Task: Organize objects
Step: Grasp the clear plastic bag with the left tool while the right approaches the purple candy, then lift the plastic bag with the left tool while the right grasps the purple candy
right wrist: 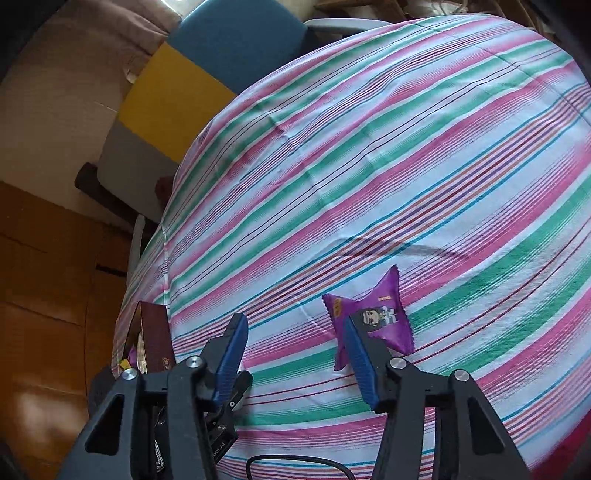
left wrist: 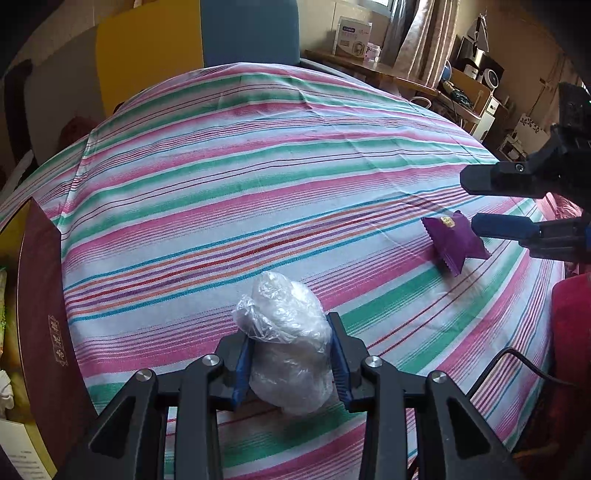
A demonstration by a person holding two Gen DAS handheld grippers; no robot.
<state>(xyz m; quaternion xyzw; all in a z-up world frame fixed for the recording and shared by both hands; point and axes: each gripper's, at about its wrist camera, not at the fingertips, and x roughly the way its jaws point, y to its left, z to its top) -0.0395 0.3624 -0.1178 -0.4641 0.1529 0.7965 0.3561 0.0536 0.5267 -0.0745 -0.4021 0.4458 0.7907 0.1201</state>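
A clear crinkled plastic-wrapped bundle (left wrist: 291,354) stands on the striped tablecloth (left wrist: 258,166). My left gripper (left wrist: 290,326) is shut on it, a blue pad pressing each side. A purple snack packet (left wrist: 452,242) (right wrist: 384,317) lies flat on the cloth to the right. My right gripper (right wrist: 293,319) (left wrist: 471,202) is open just beside that packet. Its right finger overlaps the packet's left edge in the right wrist view, and only cloth shows between the fingers.
A dark red box (left wrist: 44,314) (right wrist: 155,332) stands open at the table's left edge with small items inside. A blue chair back (left wrist: 251,29) and a yellow panel (left wrist: 147,55) stand beyond the far edge. A black cable (right wrist: 295,461) lies near me.
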